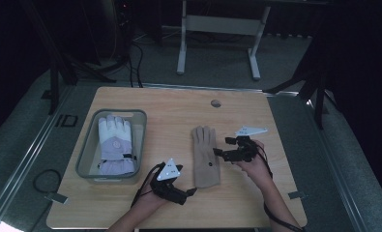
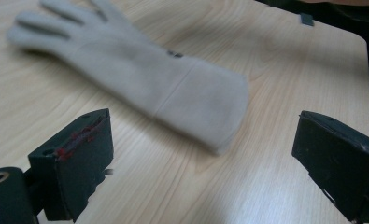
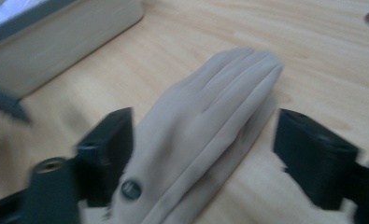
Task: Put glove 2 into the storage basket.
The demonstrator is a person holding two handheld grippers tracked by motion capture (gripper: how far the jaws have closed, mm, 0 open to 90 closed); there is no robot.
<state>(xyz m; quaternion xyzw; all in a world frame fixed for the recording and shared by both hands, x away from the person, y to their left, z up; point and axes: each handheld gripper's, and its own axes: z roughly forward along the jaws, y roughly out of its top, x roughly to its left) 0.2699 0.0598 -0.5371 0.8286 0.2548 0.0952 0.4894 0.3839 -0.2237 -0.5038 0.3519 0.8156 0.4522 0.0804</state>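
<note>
Lying flat on the table [image 1: 256, 203], the tan glove [image 1: 206, 157] sits right of the bin [image 1: 84, 157]; left gripper [image 1: 191, 192] gapes empty at its cuff, right gripper [image 1: 221, 146] wide open beside it.

High view looks down; both gripper views closely share the beige glove [image 1: 206, 155]

Bare table [image 1: 237, 116] surrounds the beige glove [image 1: 206, 157] on all sides, while the grey bin [image 1: 139, 140] holding a white glove [image 1: 115, 145] blocks the left.

left gripper [image 1: 192, 192] and right gripper [image 1: 216, 152], jaws apart
</note>
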